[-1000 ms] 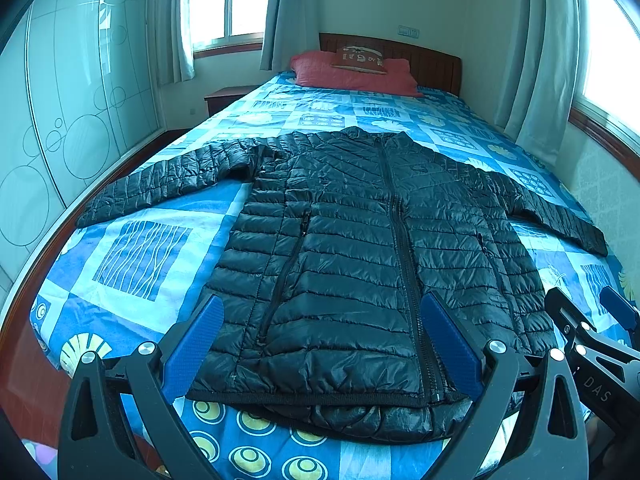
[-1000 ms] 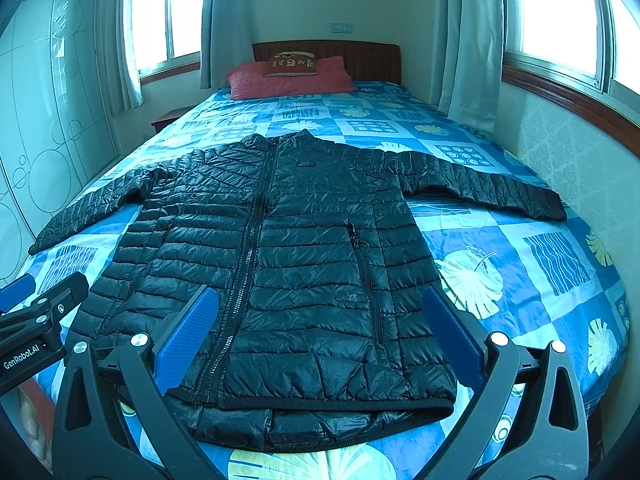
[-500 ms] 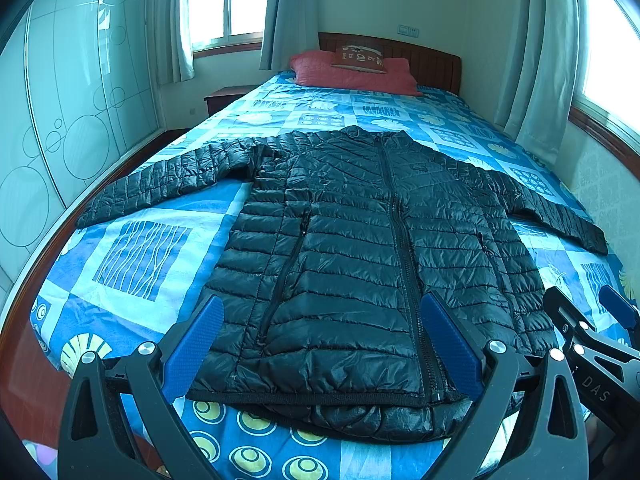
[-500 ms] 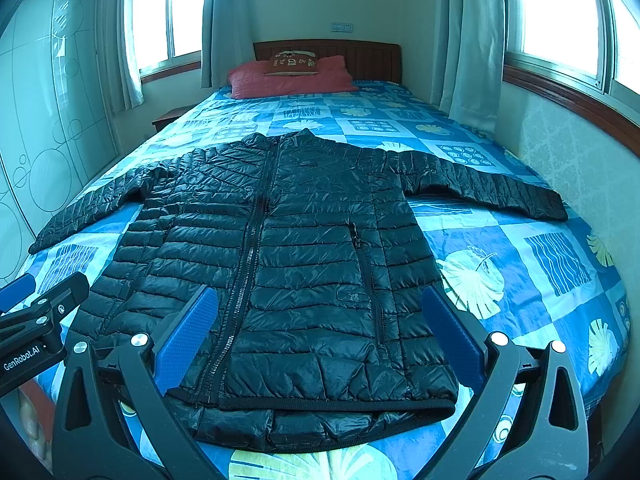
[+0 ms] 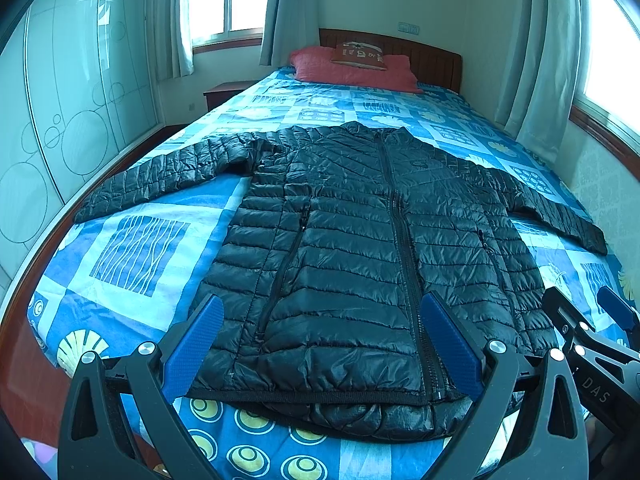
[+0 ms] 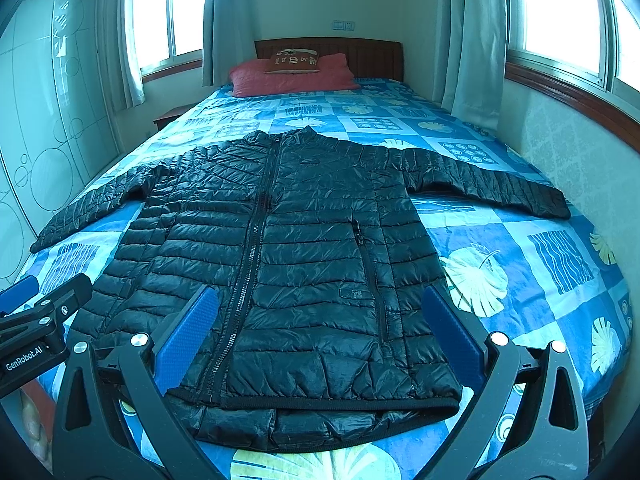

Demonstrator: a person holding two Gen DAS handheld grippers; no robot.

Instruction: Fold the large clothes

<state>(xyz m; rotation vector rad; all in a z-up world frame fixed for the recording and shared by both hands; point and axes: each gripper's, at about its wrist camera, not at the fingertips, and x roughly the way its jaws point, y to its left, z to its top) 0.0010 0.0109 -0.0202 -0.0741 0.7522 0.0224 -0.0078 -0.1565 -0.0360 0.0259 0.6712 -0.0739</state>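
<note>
Jacket (image 5: 360, 256), black, quilted, flat on bedspread (image 5: 132, 248), zipped front up, sleeves out to both sides. Left gripper (image 5: 322, 344) jaws spread wide, nothing between, hem just ahead. Right gripper (image 6: 320, 340) likewise spread, empty, hem ahead between pads. Pillow (image 6: 292, 74) far beyond collar.

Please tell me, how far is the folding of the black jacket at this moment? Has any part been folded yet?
Done: the black jacket lies spread flat on the bed, zipped, both sleeves out to the sides. No fold is visible.
In hand: nothing. The left claw and right claw are both open near the hem, gripping no fabric.
Left: all the folding, probably starting with the sleeves.
</note>
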